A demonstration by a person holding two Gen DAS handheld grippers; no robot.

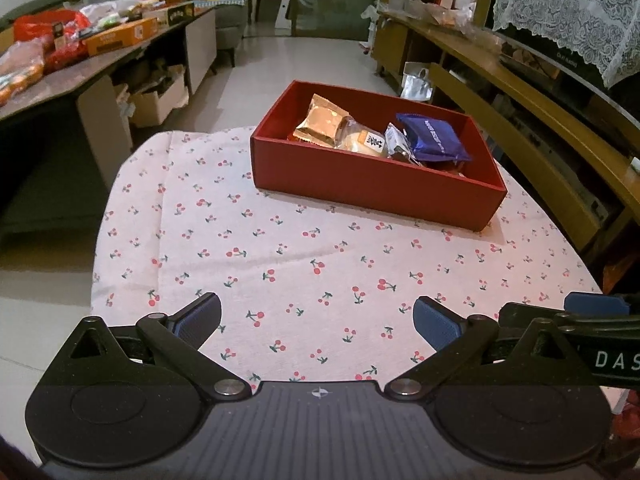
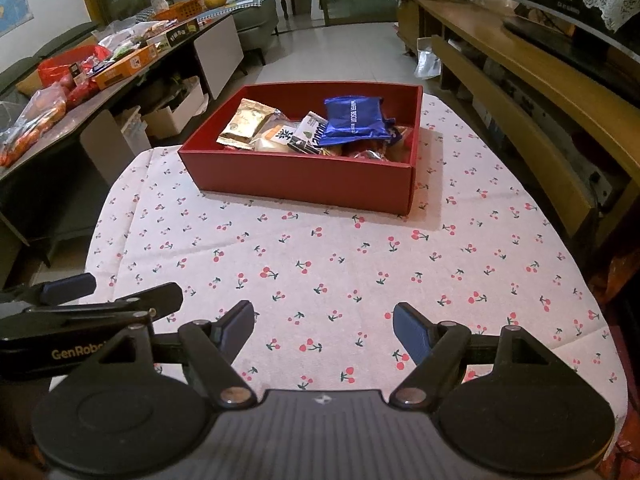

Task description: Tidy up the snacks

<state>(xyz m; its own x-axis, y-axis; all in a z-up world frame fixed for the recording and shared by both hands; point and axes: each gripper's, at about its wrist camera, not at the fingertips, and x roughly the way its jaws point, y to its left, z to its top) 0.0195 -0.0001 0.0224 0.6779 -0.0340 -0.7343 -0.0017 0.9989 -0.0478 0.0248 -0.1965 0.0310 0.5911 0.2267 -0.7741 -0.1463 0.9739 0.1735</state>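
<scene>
A red box (image 1: 360,184) (image 2: 296,174) stands on the far part of the cherry-print tablecloth (image 1: 280,248) (image 2: 340,256). Several wrapped snacks lie in it: a blue wafer pack (image 1: 434,139) (image 2: 354,121), a gold pack (image 1: 322,120) (image 2: 246,124), a pale pack (image 1: 366,140) (image 2: 276,138). My left gripper (image 1: 318,322) is open and empty over the near cloth. My right gripper (image 2: 324,330) is open and empty beside it. Each shows at the other view's edge: the right gripper (image 1: 596,306), the left gripper (image 2: 68,284).
A side table at the left (image 1: 80,76) (image 2: 52,120) holds many snack bags and an orange box (image 1: 120,36) (image 2: 126,66). A wooden cabinet (image 1: 520,92) (image 2: 540,80) runs along the right. Cardboard boxes (image 1: 156,100) sit on the floor.
</scene>
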